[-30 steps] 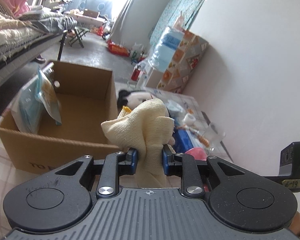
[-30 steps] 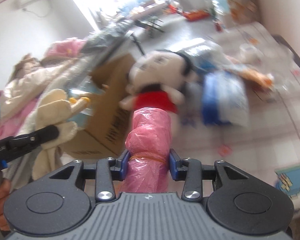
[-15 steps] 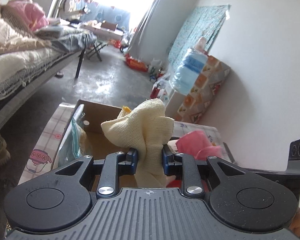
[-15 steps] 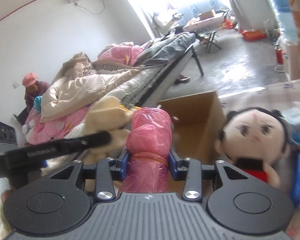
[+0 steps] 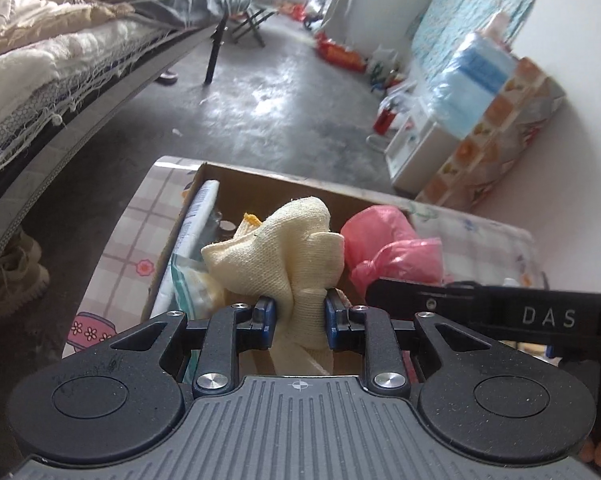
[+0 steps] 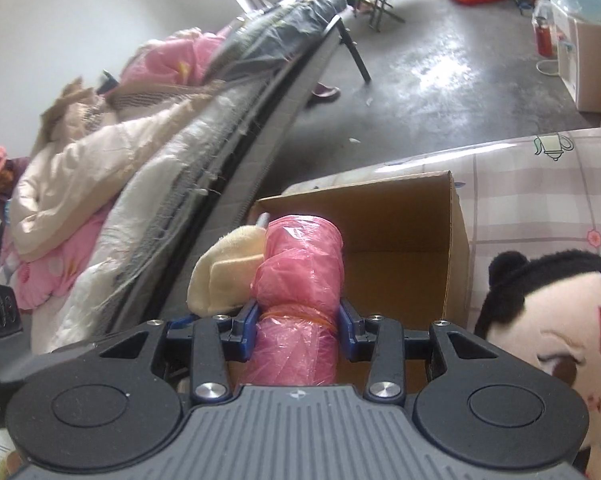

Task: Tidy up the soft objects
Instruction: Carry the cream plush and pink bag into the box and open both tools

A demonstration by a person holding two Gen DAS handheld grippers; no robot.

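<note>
**Both soft bundles brought over the box, neither yet released**

Since the earlier frames both grippers have been carried from the table side to above the open brown cardboard box (image 5: 260, 184), and the box is now seen directly below them. The cream knitted cloth bundle (image 5: 288, 256) is clamped between the blue pads of the left gripper (image 5: 299, 316). The pink plastic-wrapped roll tied with an orange band (image 6: 300, 280) is held tight in the right gripper (image 6: 298, 330). The two bundles are seen side by side, very near each other, over the box opening.

Inside the box some flat plastic packets (image 5: 192, 240) are already standing against the left wall, so part of the sorting seems done. Neither bundle is yet laid down; both are judged to hang above the box floor. The plush doll with black hair and a pale face (image 6: 548, 320) is lying on the checked tablecloth (image 6: 540, 192) just beside the box and remains to be put away.
</note>
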